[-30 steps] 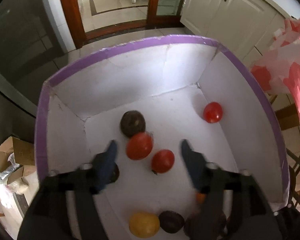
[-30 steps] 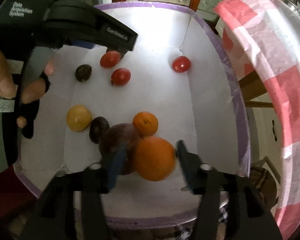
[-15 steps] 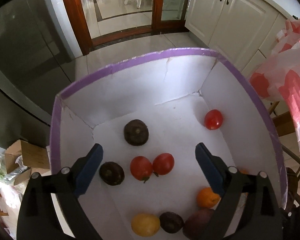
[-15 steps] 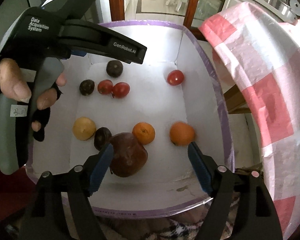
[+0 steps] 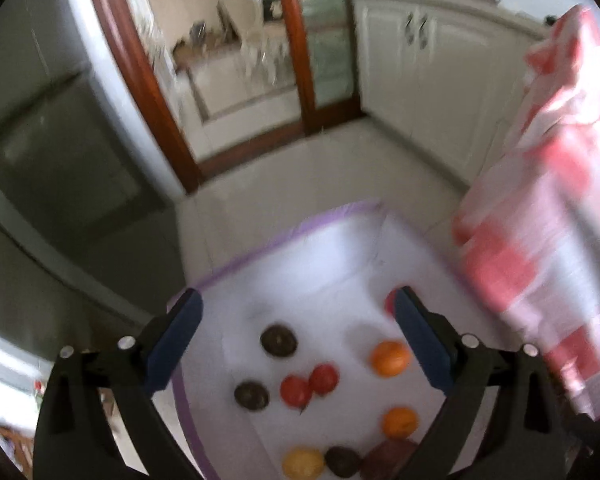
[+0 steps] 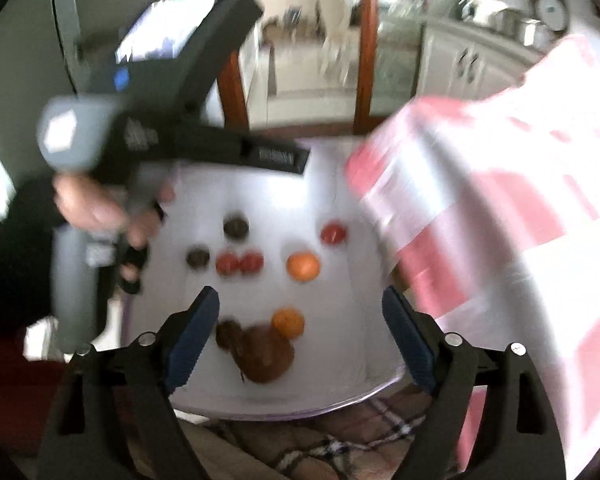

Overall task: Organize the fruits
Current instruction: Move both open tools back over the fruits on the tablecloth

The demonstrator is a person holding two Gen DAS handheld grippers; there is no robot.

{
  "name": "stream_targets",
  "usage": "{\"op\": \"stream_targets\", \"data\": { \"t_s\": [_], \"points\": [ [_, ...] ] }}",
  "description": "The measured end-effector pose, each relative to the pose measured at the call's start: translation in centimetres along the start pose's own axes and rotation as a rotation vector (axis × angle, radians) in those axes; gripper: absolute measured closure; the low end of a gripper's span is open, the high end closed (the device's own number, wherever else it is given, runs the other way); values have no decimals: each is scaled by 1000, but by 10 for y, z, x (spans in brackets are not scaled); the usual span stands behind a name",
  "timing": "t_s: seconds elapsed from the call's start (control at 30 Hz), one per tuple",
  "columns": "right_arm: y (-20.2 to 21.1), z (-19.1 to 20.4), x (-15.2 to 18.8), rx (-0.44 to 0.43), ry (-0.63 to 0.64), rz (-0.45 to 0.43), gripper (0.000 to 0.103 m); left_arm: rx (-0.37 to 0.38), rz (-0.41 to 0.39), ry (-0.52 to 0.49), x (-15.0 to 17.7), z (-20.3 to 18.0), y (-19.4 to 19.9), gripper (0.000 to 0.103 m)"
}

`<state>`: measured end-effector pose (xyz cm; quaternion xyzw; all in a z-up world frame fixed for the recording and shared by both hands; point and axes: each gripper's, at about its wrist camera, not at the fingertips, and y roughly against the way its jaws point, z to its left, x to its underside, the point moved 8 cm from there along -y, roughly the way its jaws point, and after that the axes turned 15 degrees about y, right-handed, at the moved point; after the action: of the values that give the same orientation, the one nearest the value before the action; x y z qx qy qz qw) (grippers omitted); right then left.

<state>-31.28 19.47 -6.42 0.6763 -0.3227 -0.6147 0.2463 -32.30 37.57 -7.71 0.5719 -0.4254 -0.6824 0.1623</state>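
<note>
A white box with a purple rim [image 5: 284, 240] holds several fruits. In the left wrist view I see two red tomatoes [image 5: 308, 385] touching, two dark round fruits [image 5: 278, 340], two oranges [image 5: 389, 357], a yellow fruit [image 5: 303, 462] and a brown-red fruit [image 5: 388, 458]. A third tomato [image 6: 334, 233] lies at the far right in the right wrist view. My left gripper [image 5: 296, 340] is open and empty, high above the box. My right gripper [image 6: 300, 340] is open and empty above the near side, over the brown-red fruit [image 6: 264, 354].
A table with a pink and white checked cloth [image 5: 548, 220] stands to the right of the box. The hand-held left gripper body [image 6: 148, 128] crosses the left of the right wrist view. Tiled floor, white cabinets [image 5: 420, 76] and a wooden door frame [image 5: 140, 88] lie beyond.
Both grippers have lifted up and back from the box, open and empty. The right gripper let go of the big orange, which now lies apart from the other fruits. Both views are blurred.
</note>
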Motion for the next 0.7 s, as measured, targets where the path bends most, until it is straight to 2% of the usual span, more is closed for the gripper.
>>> {"op": "stream_targets", "data": {
  "t_s": [0.13,0.2,0.33,0.43,0.5,0.57,0.7],
  "points": [
    [61,-39,-13,48,-98,-160,17,75,-128,-64,-25,-47,46,2],
    [99,-70,-14,105,-177,-250,16,125,-180,-104,-37,-77,69,2],
    [159,-143,11,239,-354,-340,16,253,-230,-168,-45,-151,112,2],
    [188,-192,45,324,-493,-357,16,371,-198,-238,-36,-221,138,2],
    [207,-231,79,396,-610,-347,16,454,-146,-299,-21,-276,149,2],
    [221,-267,118,461,-727,-309,16,507,-109,-375,-2,-331,156,2],
    [245,-319,199,580,-946,-246,16,572,-117,-494,36,-428,170,2]
  ]
}}
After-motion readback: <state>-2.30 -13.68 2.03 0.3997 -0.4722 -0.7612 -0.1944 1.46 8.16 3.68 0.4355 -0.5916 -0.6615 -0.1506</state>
